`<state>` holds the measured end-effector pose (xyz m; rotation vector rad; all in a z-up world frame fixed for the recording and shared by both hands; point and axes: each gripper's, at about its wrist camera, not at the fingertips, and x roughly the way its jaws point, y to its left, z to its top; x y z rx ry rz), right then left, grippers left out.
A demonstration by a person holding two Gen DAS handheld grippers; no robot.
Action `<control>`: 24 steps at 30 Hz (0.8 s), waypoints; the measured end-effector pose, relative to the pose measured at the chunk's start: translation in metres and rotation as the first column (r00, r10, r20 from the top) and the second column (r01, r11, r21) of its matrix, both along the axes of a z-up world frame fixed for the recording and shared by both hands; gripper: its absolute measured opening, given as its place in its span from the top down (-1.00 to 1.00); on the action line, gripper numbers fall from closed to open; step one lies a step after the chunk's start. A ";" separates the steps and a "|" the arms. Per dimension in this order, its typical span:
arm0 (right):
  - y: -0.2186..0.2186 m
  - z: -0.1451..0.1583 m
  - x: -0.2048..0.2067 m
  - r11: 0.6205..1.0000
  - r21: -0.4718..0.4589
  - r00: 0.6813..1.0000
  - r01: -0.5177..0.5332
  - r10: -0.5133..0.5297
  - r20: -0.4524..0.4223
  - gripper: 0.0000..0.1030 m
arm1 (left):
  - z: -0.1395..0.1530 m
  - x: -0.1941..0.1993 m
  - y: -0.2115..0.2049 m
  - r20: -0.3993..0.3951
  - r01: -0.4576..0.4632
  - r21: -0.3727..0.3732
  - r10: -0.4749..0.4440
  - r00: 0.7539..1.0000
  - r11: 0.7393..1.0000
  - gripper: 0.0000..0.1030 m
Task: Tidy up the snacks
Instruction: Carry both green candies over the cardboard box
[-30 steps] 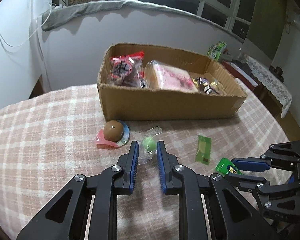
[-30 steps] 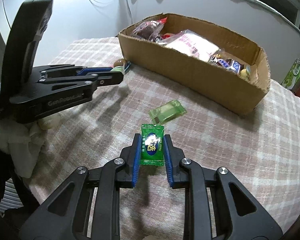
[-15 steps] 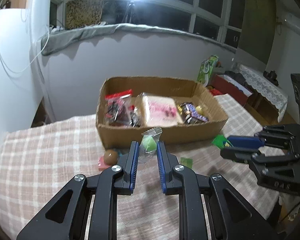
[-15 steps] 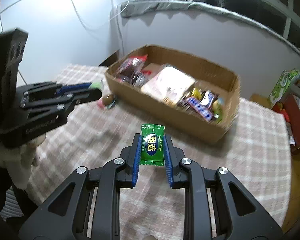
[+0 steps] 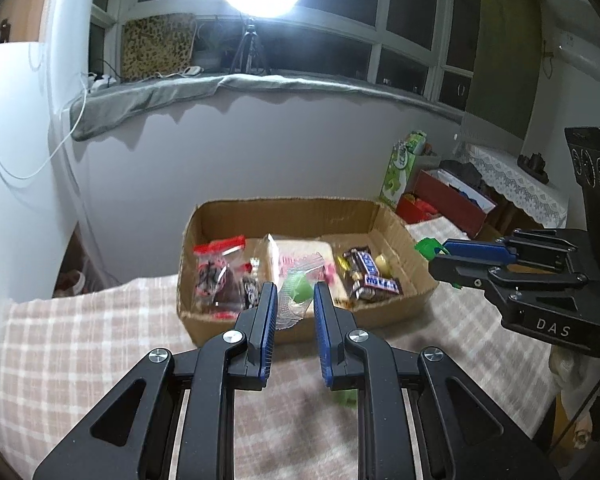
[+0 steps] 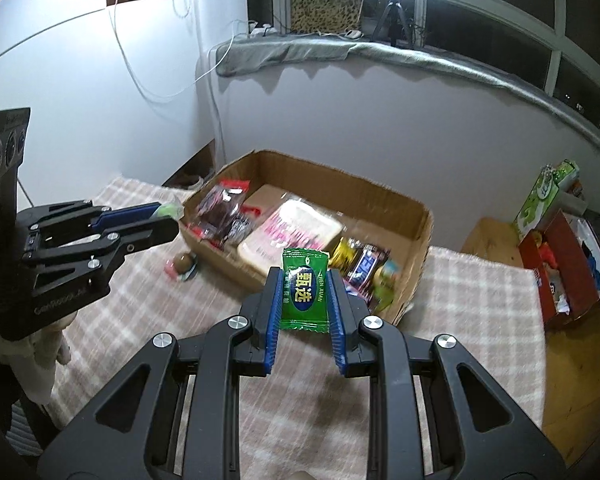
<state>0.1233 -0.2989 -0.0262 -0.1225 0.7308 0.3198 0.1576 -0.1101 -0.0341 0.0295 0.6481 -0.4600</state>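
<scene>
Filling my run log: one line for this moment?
left gripper: shut on clear-wrapped green candy | right gripper: shut on green foil sachet | brown cardboard box: ahead

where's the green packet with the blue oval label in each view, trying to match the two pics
Left wrist view: only a green corner shows at right of centre, the green packet clamped in the right gripper, beside the box's right end.
Right wrist view: bottom centre, held upright, label facing the camera, in front of the box.
Shared landmark: the cardboard box of snacks on the checked cloth.
</scene>
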 end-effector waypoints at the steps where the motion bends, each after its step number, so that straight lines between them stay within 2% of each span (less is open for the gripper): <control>1: -0.001 0.002 0.003 1.000 -0.001 1.000 0.002 -0.002 0.005 0.57 | 0.001 0.003 0.000 0.001 0.000 -0.003 0.000 1.000 1.000 0.67; 12: -0.010 0.007 0.040 1.000 0.003 0.999 0.029 -0.029 0.016 0.56 | 0.005 0.032 -0.004 -0.005 -0.017 -0.014 0.017 1.000 1.000 0.68; 24: -0.016 -0.019 0.079 0.999 -0.016 0.998 0.049 -0.049 -0.035 0.56 | -0.012 0.060 -0.012 -0.047 -0.022 0.005 0.022 0.999 1.000 0.68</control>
